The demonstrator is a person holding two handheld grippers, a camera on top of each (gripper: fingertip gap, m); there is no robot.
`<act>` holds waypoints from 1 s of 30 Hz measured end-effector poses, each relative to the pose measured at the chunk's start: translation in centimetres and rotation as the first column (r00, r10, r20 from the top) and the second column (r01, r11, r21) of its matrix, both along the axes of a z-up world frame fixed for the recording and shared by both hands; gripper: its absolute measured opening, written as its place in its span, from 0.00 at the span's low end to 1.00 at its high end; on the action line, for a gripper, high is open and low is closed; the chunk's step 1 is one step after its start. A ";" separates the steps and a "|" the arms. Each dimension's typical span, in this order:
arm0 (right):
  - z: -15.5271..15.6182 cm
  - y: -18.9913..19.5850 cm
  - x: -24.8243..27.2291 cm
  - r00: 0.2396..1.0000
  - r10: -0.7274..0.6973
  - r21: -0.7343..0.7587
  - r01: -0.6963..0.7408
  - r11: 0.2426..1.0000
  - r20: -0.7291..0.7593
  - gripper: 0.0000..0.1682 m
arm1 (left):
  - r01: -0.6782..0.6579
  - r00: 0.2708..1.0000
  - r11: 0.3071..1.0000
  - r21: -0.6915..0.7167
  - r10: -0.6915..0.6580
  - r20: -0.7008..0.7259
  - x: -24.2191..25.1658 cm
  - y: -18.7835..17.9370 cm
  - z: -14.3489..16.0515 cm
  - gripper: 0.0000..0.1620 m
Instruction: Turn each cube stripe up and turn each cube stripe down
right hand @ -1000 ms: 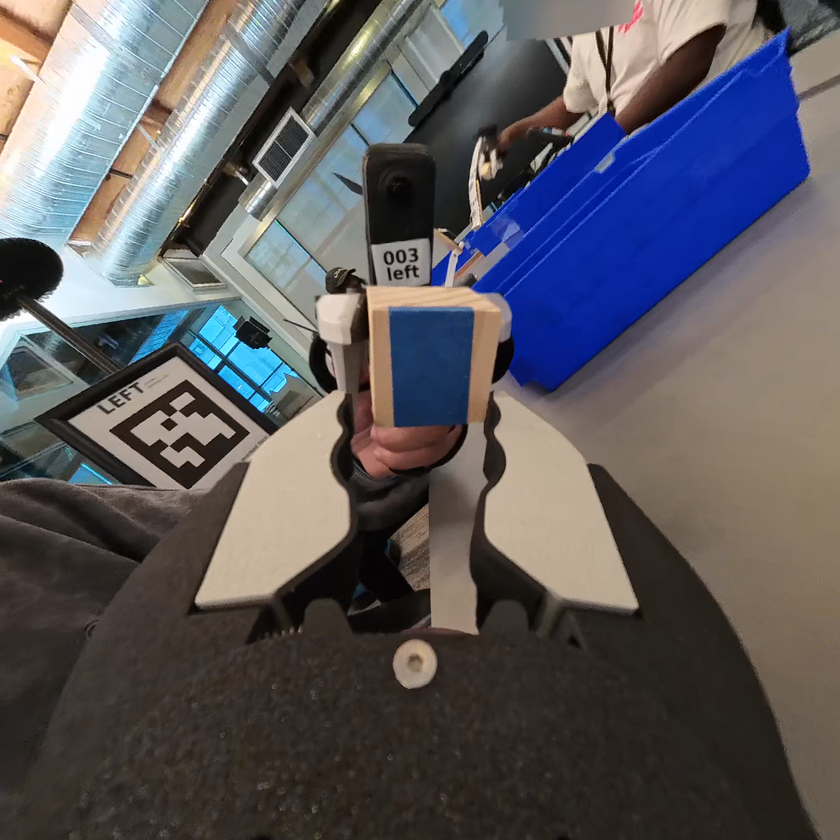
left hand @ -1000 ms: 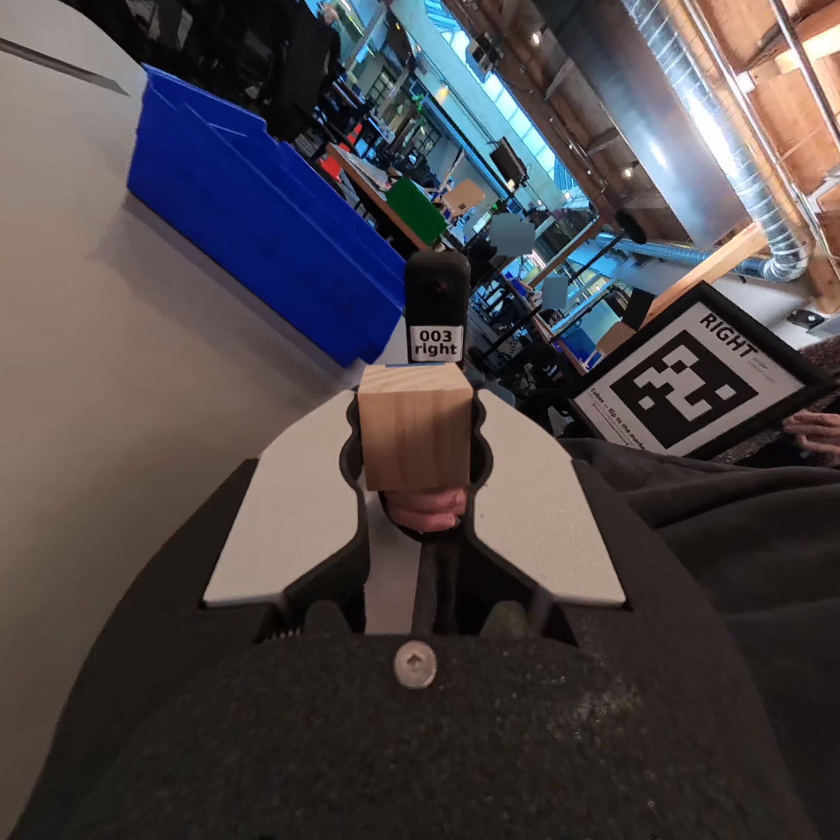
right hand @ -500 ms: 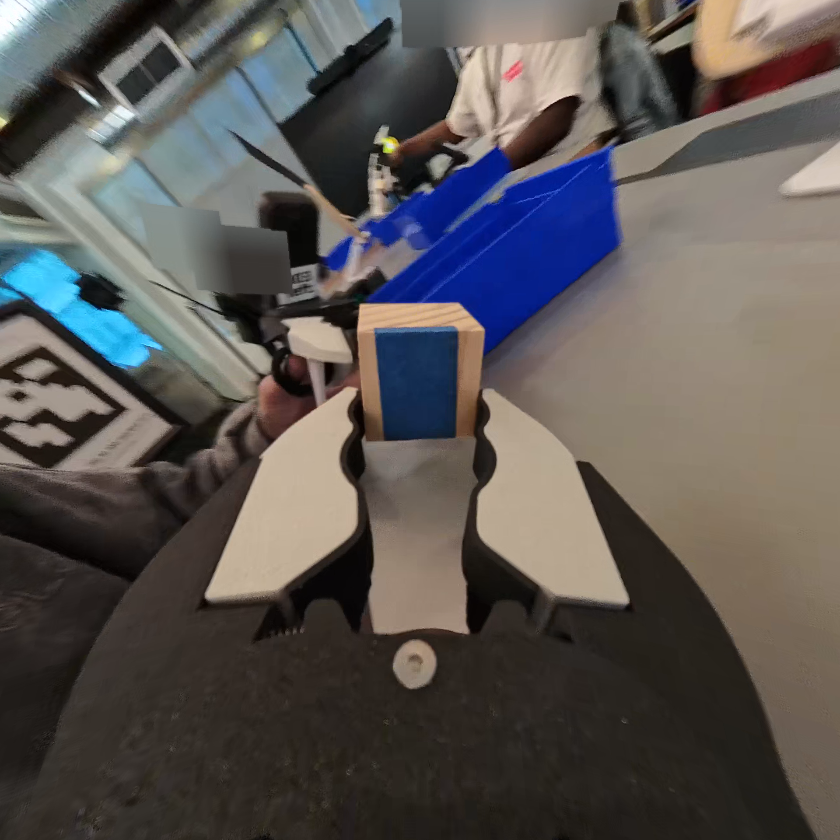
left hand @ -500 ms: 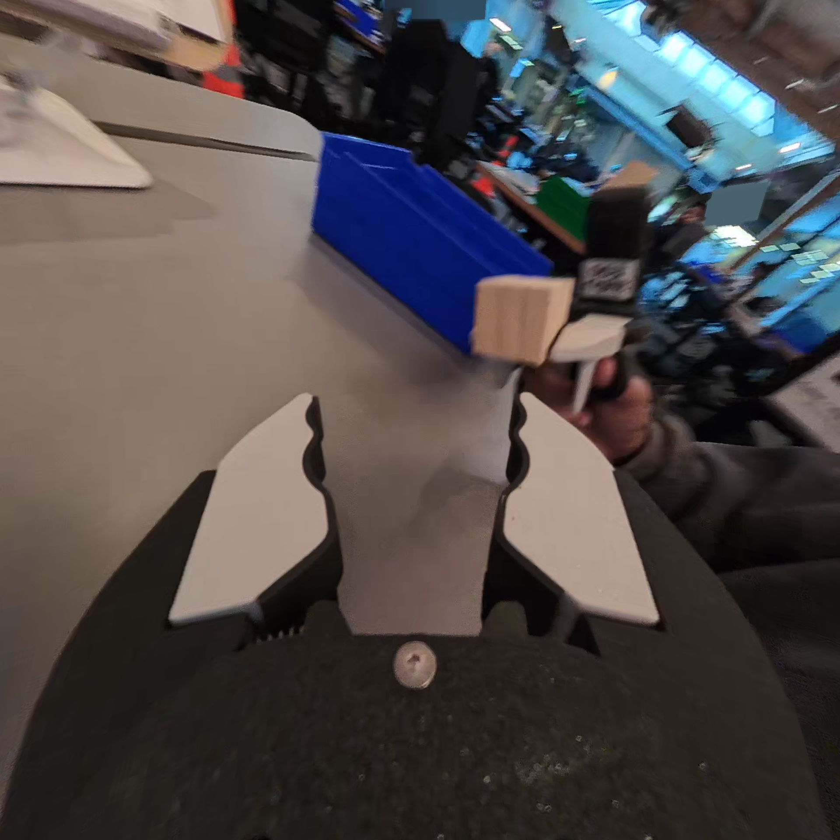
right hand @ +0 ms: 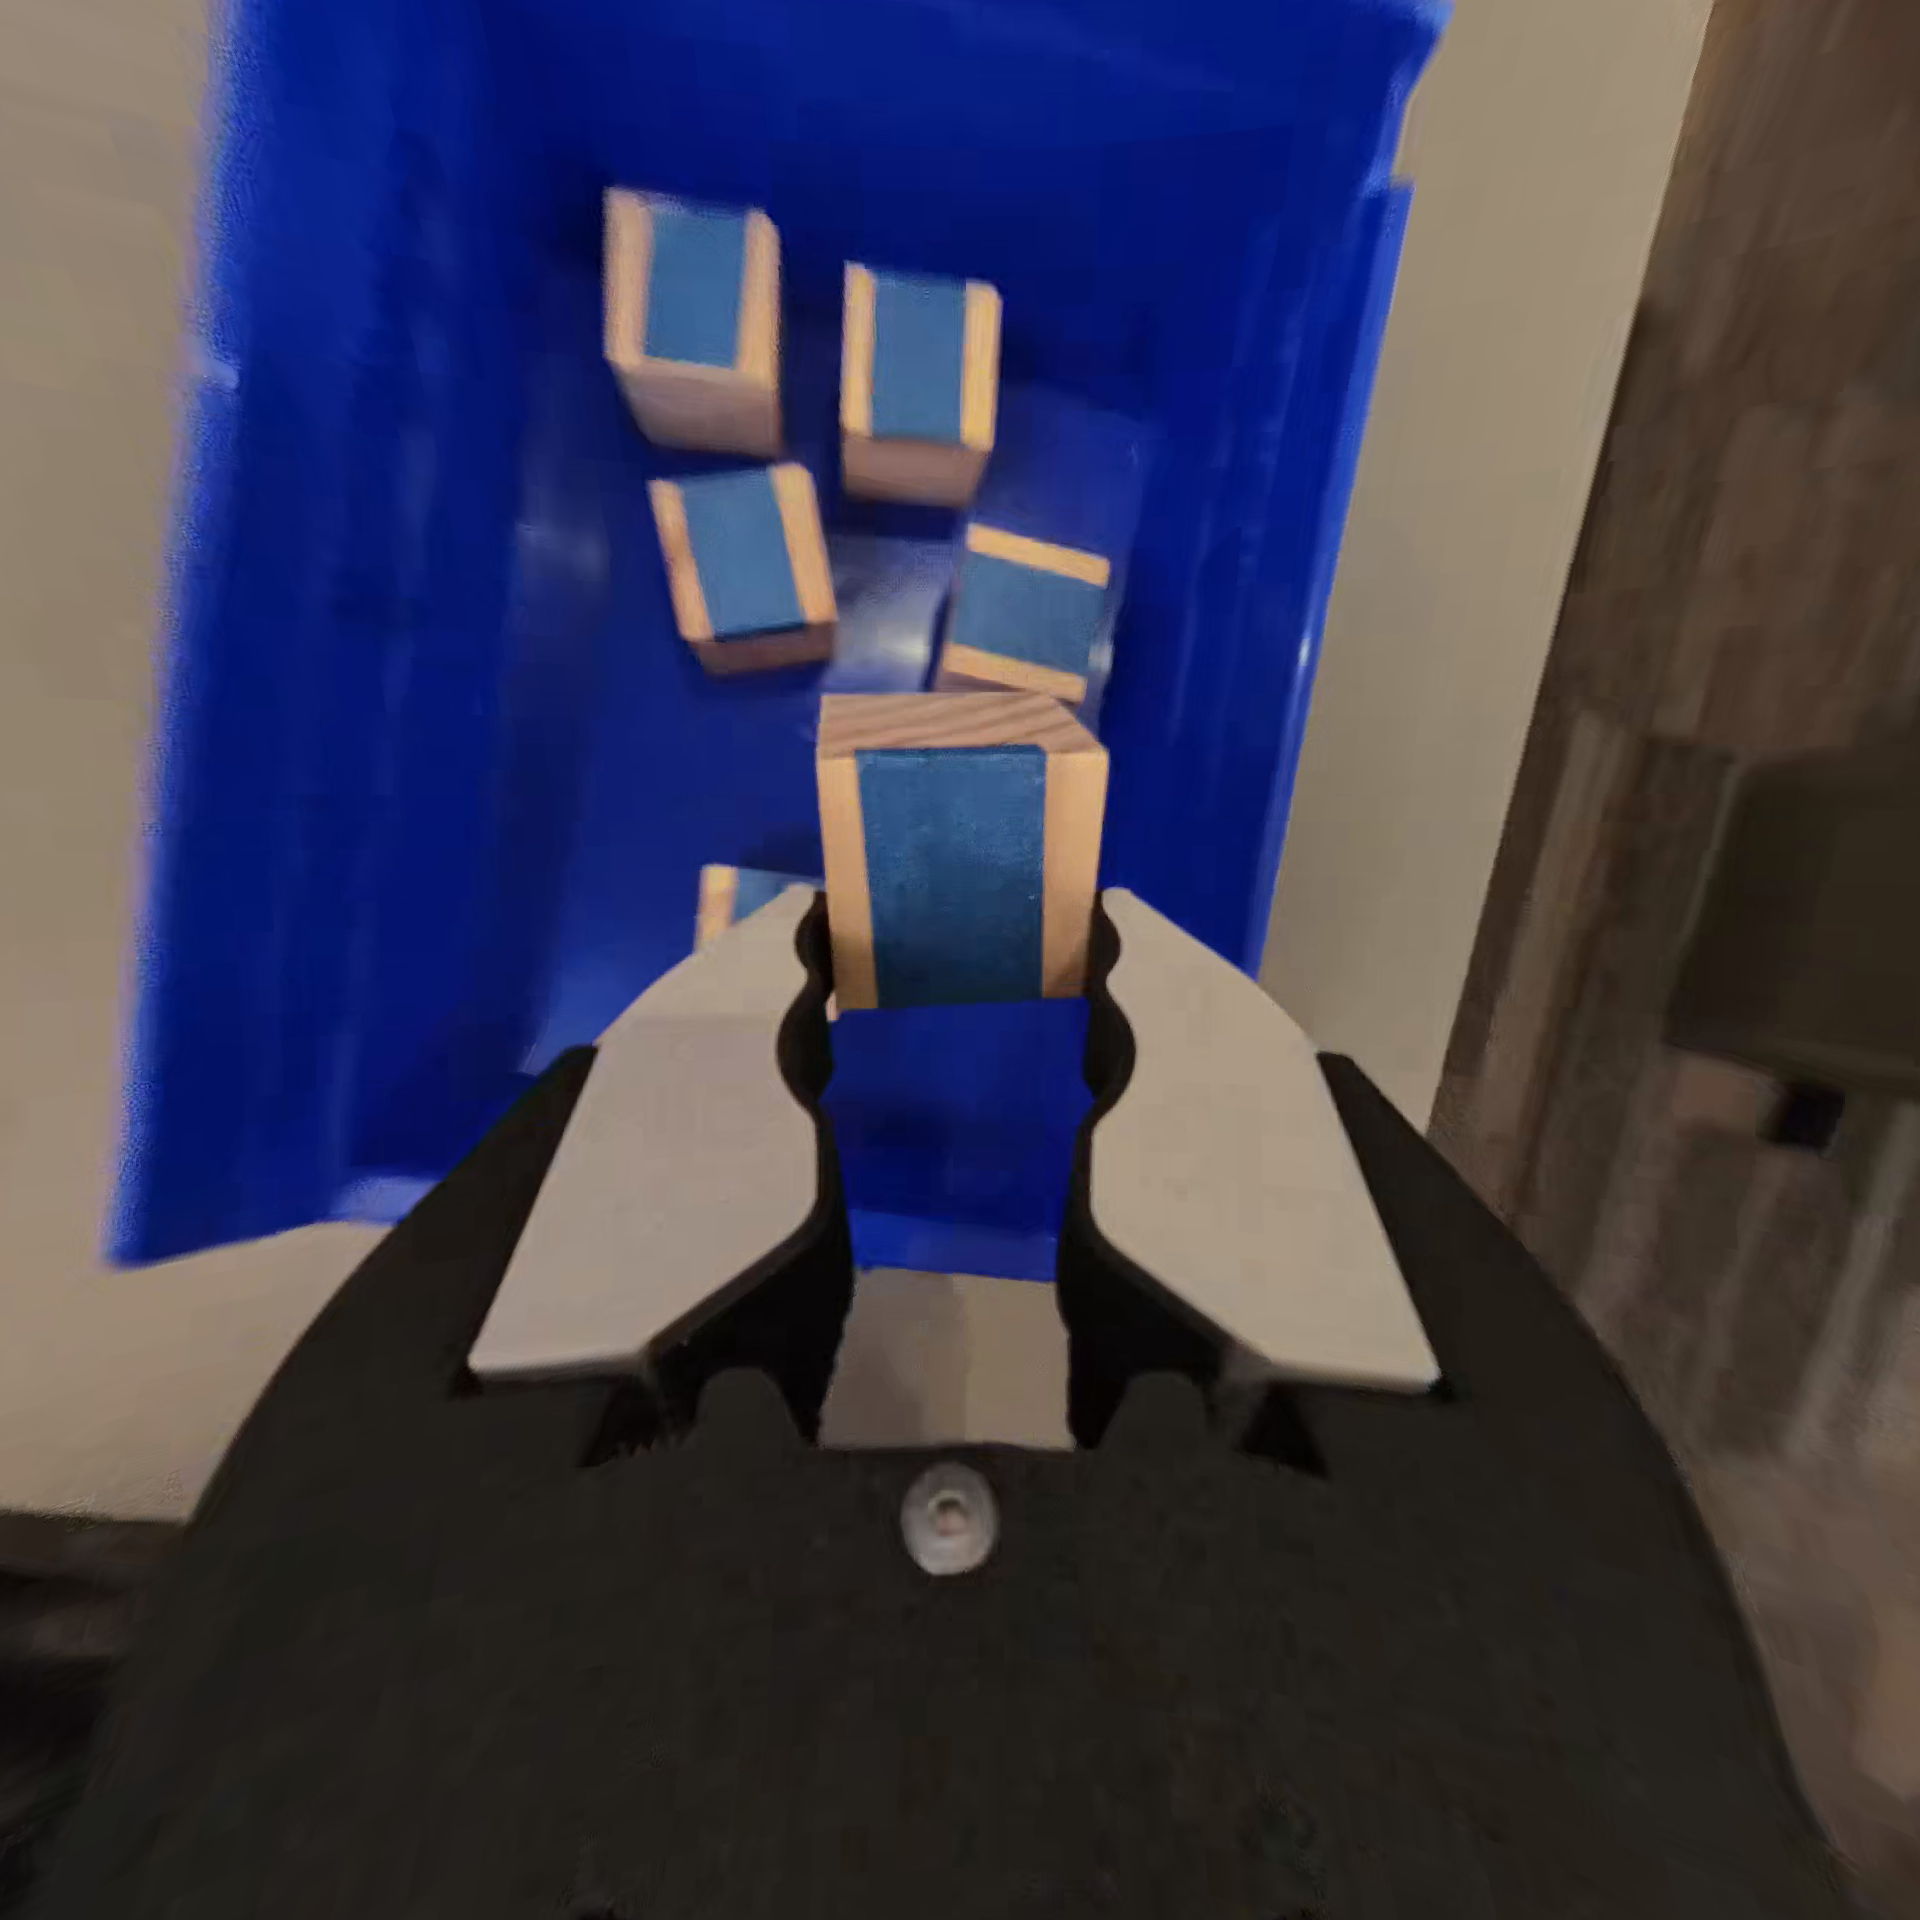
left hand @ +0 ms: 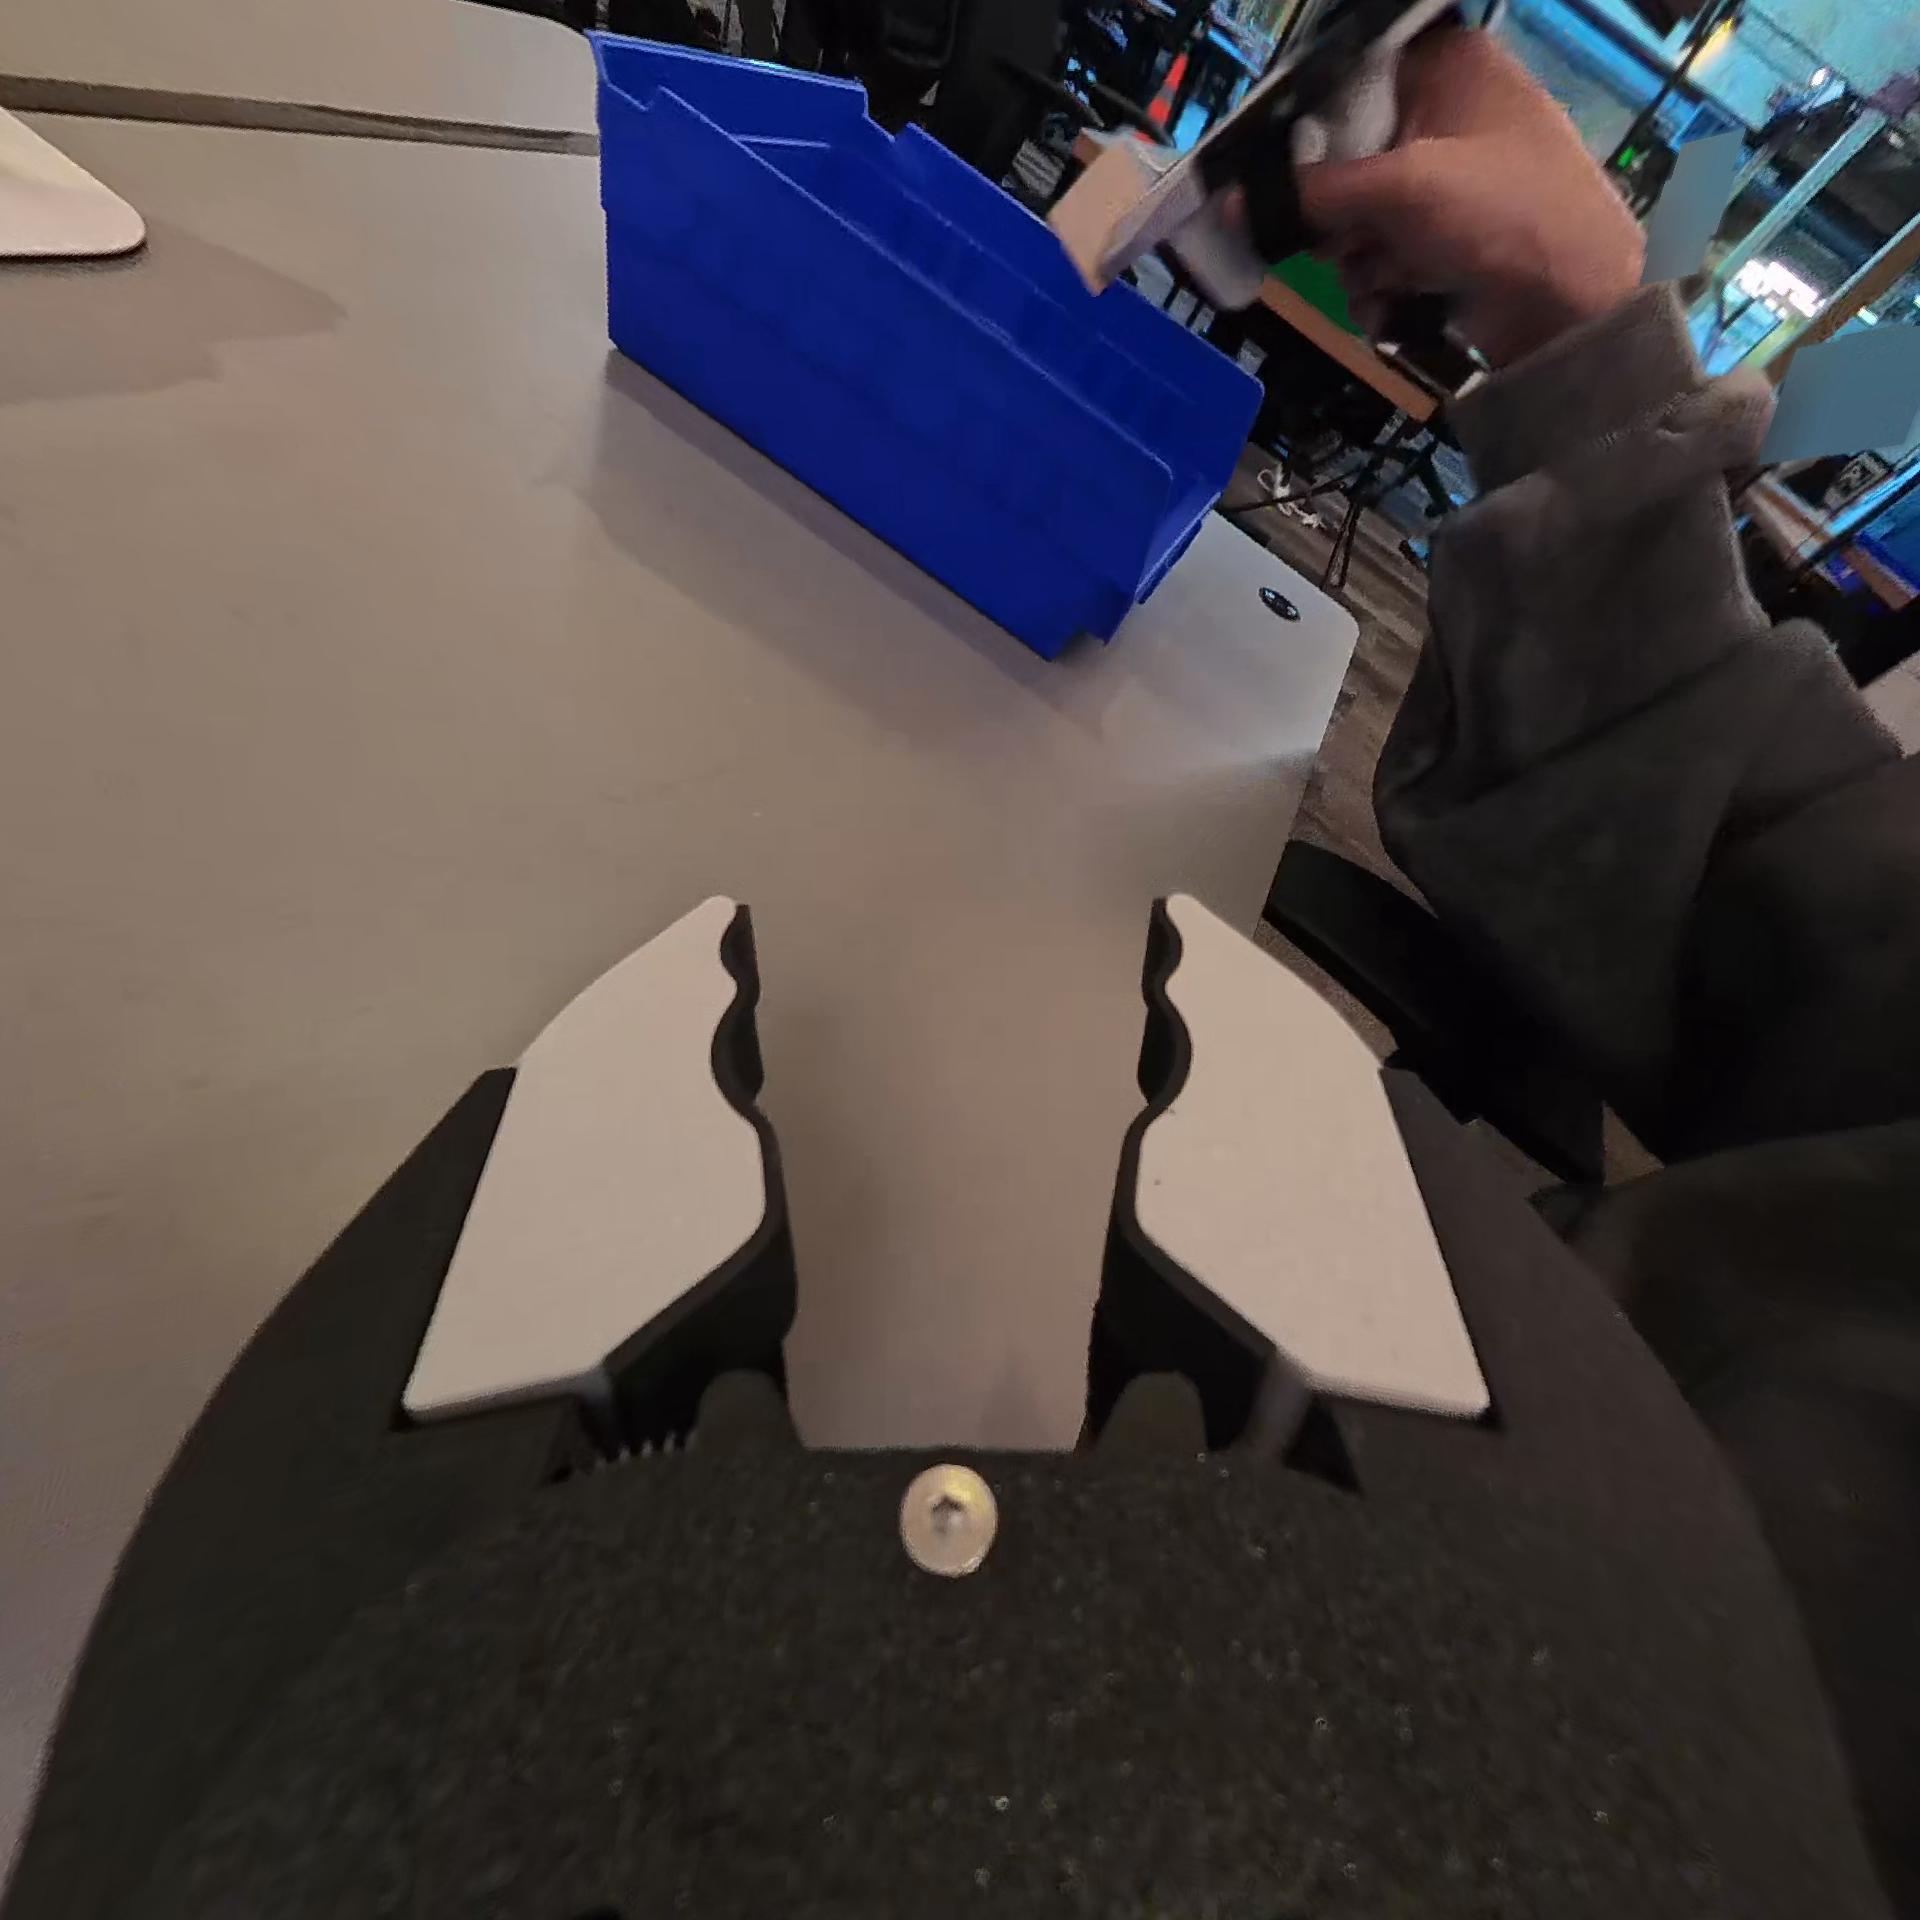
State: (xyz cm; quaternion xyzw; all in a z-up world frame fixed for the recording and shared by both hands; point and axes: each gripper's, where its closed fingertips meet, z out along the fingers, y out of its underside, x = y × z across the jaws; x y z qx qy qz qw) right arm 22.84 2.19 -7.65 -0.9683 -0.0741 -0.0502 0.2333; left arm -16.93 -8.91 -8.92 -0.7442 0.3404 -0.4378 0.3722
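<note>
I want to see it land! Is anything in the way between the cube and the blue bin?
Nothing visible blocks it. The right gripper holds the cube above the open blue bin. Other cubes lie farther in; one peeks out beside the jaws.

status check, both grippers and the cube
Left gripper open, empty, over table. Right gripper shut on cube, above blue bin. Nothing blocking.
</note>
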 end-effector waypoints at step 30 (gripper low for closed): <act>6.7 -3.2 -19.0 0.796 0.542 0.747 -0.184 0.639 -0.268 0.36 | -0.110 0.975 0.984 0.140 0.134 -0.175 -1.4 2.0 -2.0 0.43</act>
